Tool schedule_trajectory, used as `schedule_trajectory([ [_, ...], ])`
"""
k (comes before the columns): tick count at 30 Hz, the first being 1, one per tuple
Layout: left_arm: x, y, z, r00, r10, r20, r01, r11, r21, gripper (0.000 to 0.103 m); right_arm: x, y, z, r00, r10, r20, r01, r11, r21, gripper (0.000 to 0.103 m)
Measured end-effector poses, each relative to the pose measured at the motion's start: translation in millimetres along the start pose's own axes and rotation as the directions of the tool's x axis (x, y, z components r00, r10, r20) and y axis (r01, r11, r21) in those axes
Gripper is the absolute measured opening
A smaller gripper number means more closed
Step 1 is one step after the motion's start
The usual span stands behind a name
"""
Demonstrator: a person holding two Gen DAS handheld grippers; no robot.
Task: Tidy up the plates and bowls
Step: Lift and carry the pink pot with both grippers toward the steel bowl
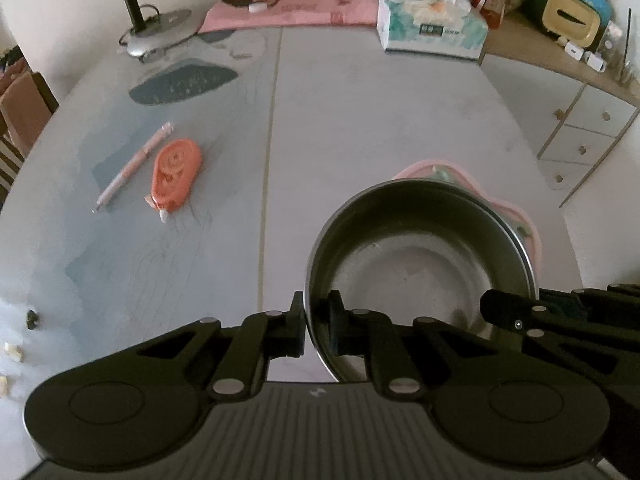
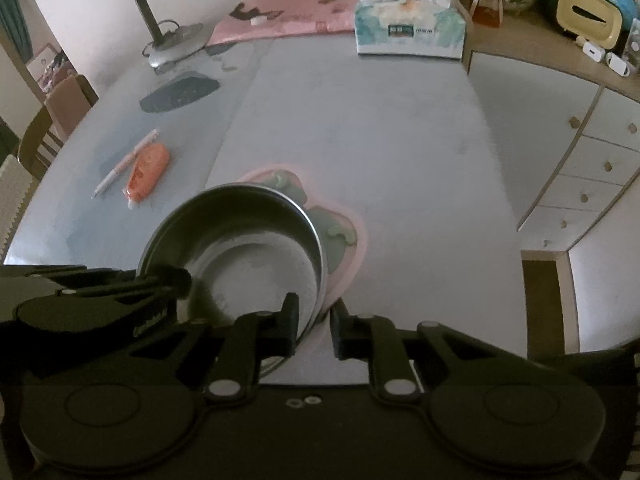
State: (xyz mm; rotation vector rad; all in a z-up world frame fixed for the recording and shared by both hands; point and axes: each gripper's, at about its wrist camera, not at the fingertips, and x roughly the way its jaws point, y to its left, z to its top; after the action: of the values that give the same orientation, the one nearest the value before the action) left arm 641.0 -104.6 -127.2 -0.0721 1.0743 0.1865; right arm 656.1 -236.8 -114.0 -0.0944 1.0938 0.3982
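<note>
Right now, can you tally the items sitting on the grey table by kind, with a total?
Steel bowl: 1
Pink plate: 1
Pen: 1
Orange correction tape: 1
Tissue box: 1
Desk lamp: 1
Pink cloth: 1
Total: 7

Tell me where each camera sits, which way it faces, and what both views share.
Left wrist: on the left gripper, angled down across the table; its fingers clamp the steel bowl rim, right gripper entering.
Right wrist: on the right gripper, same downward slant; it clamps the bowl's opposite rim, left gripper entering.
Shared: bowl, pink plate, tissue box, pen, orange correction tape, lamp base.
</note>
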Motion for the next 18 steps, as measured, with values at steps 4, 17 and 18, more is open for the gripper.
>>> schedule_trajectory([
  [4,-21.4,-2.4,3.7,1.000,0.002,0.023,-0.002,1.000,0.008,0.010,-17.7,-0.6,2.7,1.000,0.006,0.019,-0.006,1.000,0.007,0.016],
  [17,-120.1,-4.7,-20.7,0.995,-0.021,0.102,0.015,0.998,0.054,0.010,-105.7,11.5,-12.7,0.997,0.013,0.078,-0.014,1.000,0.020,0.017],
  [18,-128.4,-4.2,-26.7,0.994,-0.024,0.104,0.018,0.998,0.060,0.010,-114.5,13.6,-17.6,0.997,0.010,0.083,-0.012,1.000,0.020,0.017],
])
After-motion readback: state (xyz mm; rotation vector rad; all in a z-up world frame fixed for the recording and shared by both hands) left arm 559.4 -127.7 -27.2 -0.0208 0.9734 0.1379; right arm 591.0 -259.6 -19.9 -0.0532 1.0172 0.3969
